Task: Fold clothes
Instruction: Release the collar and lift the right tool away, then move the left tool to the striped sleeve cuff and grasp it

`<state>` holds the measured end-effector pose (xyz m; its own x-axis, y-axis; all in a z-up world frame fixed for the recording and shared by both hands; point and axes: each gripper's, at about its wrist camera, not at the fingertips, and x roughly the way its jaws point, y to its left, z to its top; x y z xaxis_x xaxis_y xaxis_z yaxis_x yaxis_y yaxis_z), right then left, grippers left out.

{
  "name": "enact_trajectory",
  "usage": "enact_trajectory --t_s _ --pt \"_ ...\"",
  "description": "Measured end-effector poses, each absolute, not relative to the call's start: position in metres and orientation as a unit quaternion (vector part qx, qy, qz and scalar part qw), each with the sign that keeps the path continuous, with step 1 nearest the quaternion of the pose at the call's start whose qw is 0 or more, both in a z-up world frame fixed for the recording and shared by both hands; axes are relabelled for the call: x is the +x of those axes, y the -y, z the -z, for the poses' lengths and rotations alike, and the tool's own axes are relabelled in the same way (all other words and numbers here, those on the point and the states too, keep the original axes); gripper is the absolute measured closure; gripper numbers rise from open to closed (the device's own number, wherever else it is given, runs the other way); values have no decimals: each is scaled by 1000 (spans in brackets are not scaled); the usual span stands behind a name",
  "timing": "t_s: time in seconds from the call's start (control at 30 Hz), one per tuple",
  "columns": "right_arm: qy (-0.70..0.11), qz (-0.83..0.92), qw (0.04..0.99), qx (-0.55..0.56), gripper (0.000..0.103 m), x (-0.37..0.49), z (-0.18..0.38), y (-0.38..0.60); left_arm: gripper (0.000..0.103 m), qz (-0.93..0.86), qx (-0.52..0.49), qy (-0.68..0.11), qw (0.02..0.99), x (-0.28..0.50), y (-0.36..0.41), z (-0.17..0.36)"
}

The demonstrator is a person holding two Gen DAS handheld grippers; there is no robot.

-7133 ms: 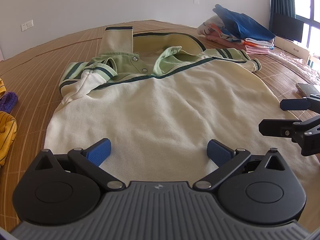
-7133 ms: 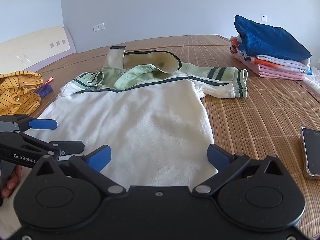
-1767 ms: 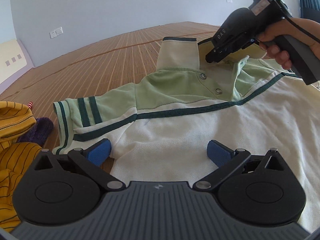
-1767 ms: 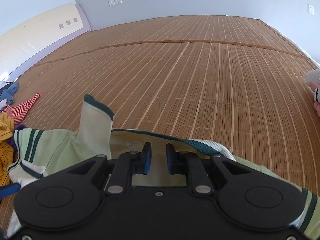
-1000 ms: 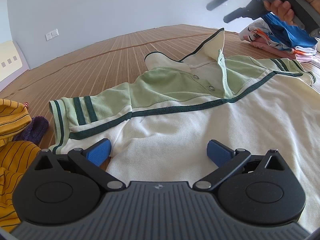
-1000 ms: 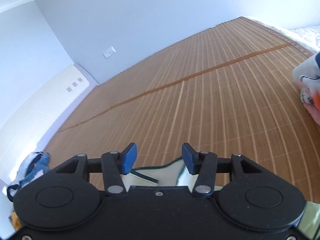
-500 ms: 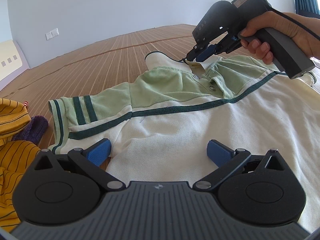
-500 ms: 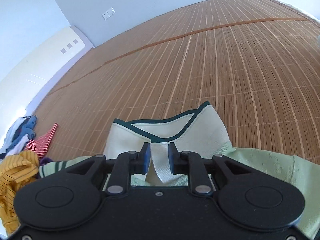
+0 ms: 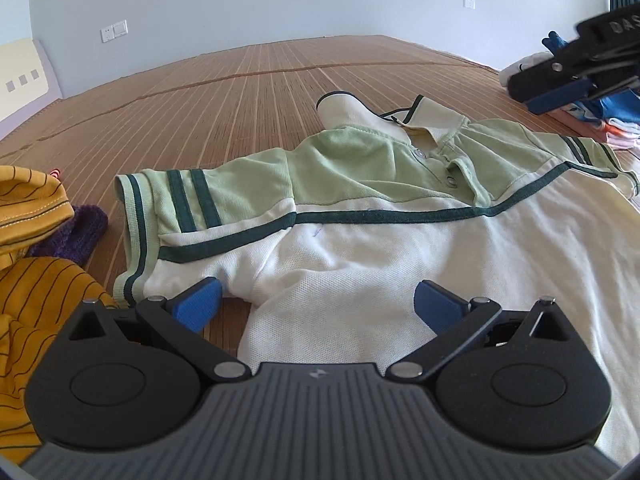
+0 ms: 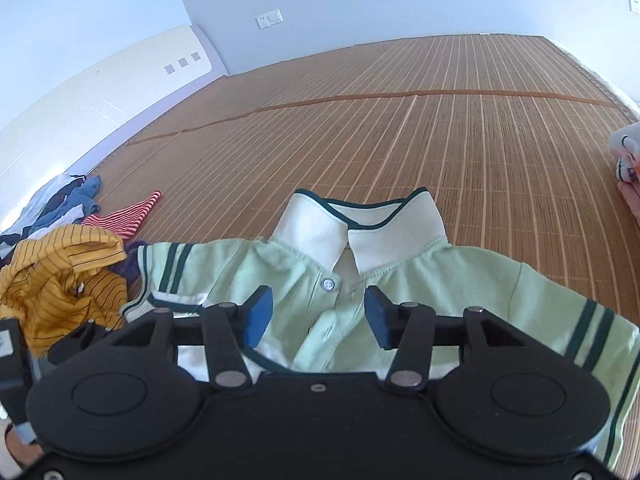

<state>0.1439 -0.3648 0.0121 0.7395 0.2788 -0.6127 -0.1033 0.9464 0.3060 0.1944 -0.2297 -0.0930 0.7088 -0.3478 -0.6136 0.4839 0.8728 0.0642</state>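
Hovering both grippers over the polo shirt (image 9: 400, 248), which lies face-up and spread flat on the bamboo mat (image 10: 400, 120). Left gripper (image 9: 318, 306) sits low near the sleeve-side armpit, jaws wide, holding nothing. Right gripper (image 10: 318, 316) hangs above the button placket, just short of the collar (image 10: 360, 216), jaws also wide and empty.

Handling guess: light, soft knit, limp, will sag and wrinkle if lifted from one point. Not slippery, pads should bite fine. Collar looks a bit stiffer than the body, stands up slightly on its own.

Best holds, I think: striped sleeve (image 9: 168, 208) cuff or shoulder seam for the side fold, pinch a single edge with both layers, lift low and drag over. Avoid grabbing mid-panel, it'll bunch.

Yellow striped garment (image 10: 60, 272) lies just beside that sleeve; mind not to snag it.
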Motion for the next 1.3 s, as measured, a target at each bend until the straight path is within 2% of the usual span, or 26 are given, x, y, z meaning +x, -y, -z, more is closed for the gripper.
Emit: enact_trajectory --t_s 0.2,0.47,0.53,0.77,0.87,1.0,1.3 --pt "-333 -125 912 206 38 73 16 353 0 222 123 -309 917 194 231 93" --pt "-367 -113 906 181 36 53 43 355 0 185 167 -285 926 191 222 85" --pt "-364 -121 903 193 32 45 48 359 0 177 143 -278 933 197 211 75" --pt "-366 -114 904 188 32 45 57 368 0 191 -78 -342 917 238 162 73" --pt "-364 -121 900 206 32 46 59 374 0 182 -127 -334 916 245 154 77" --pt "-360 -123 896 228 32 46 61 380 0 169 -142 -330 918 249 151 83" --pt "-360 -131 894 230 26 46 62 378 0 126 -92 -297 942 246 162 90"
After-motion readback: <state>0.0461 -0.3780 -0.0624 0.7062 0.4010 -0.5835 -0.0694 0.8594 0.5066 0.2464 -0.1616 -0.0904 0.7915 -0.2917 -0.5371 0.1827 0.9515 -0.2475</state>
